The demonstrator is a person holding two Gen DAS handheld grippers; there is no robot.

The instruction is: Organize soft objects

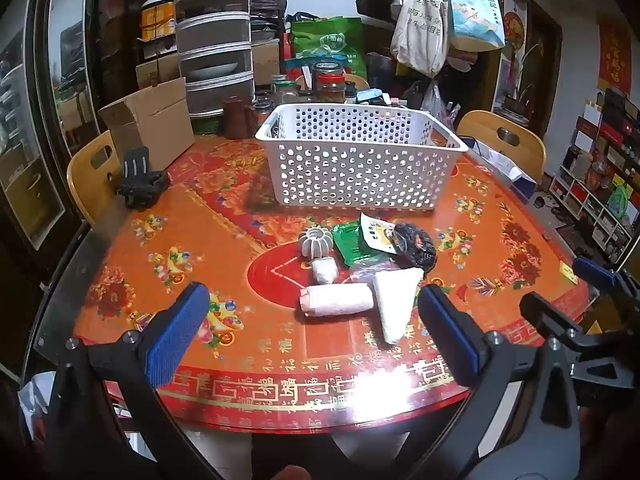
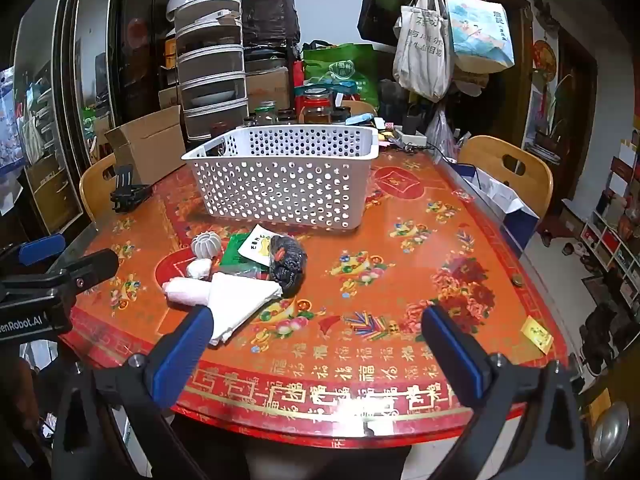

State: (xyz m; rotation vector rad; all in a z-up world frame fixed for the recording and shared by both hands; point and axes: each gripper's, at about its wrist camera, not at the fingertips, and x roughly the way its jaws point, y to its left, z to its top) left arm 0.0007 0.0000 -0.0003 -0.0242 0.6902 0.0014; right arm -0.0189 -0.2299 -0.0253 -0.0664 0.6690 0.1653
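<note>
Right now both my grippers hang wide open, nothing between the jaws. My left gripper [image 1: 308, 336] points straight at the soft pile on the table [image 1: 500, 240], just this side of the white basket [image 1: 360, 160]. The rolled towel [image 1: 336, 300] is the pile's nearest piece on the side away from the basket, long axis crosswise to my left fingers, so they straddle it end to end, not across its width. A folded white cloth [image 1: 394, 304] touches its right end, long axis running toward me. My right gripper [image 2: 316, 340] aims right of the pile; only its left finger [image 2: 184, 352] overlaps that cloth. Left looks nearer, better lined; I judge it needs a wrist roll first.
</note>
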